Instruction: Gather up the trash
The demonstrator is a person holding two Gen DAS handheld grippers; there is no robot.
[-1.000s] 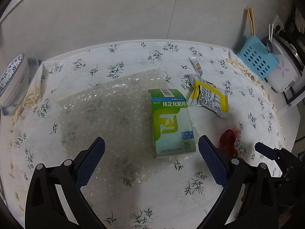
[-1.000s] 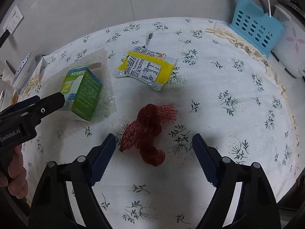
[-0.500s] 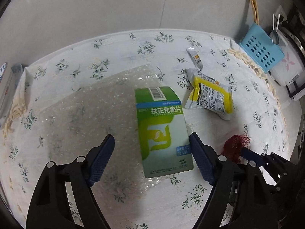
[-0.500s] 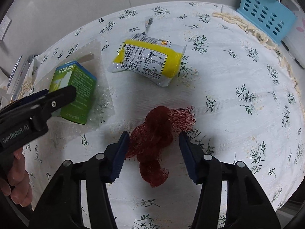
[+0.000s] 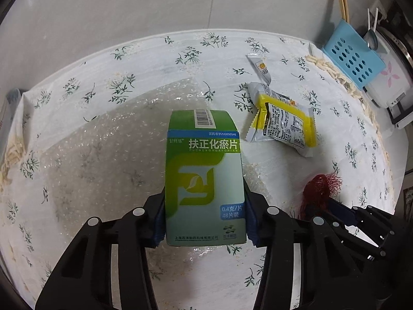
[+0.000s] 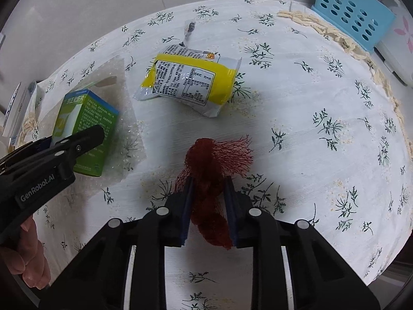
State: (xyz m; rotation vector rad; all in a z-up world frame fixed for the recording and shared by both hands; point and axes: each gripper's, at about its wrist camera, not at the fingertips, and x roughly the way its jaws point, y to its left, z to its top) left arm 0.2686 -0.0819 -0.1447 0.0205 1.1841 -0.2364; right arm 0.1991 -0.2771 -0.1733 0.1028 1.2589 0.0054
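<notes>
A green medicine box point(image 5: 204, 180) lies on a sheet of bubble wrap point(image 5: 103, 142) on the floral tablecloth. My left gripper point(image 5: 204, 196) is closing on it, and its blue pads touch the box's two long sides. In the right wrist view the same box point(image 6: 85, 126) sits at the left with the left gripper's finger across it. My right gripper point(image 6: 209, 183) is shut on a bunched red mesh bag point(image 6: 219, 155), which bulges out above and below the pads. A yellow snack packet point(image 6: 191, 82) and a small torn sachet point(image 6: 189, 29) lie loose beyond.
A blue perforated basket point(image 5: 353, 56) and a white appliance point(image 5: 387, 77) stand at the table's far right edge. A grey wall backs the table. A person's hand point(image 6: 25, 263) holds the left gripper at the lower left.
Both grippers came down and closed. The left one's wide-open jaws now meet the green box's sides. The right one's jaws went from open around the red mesh bag to pinching it.
</notes>
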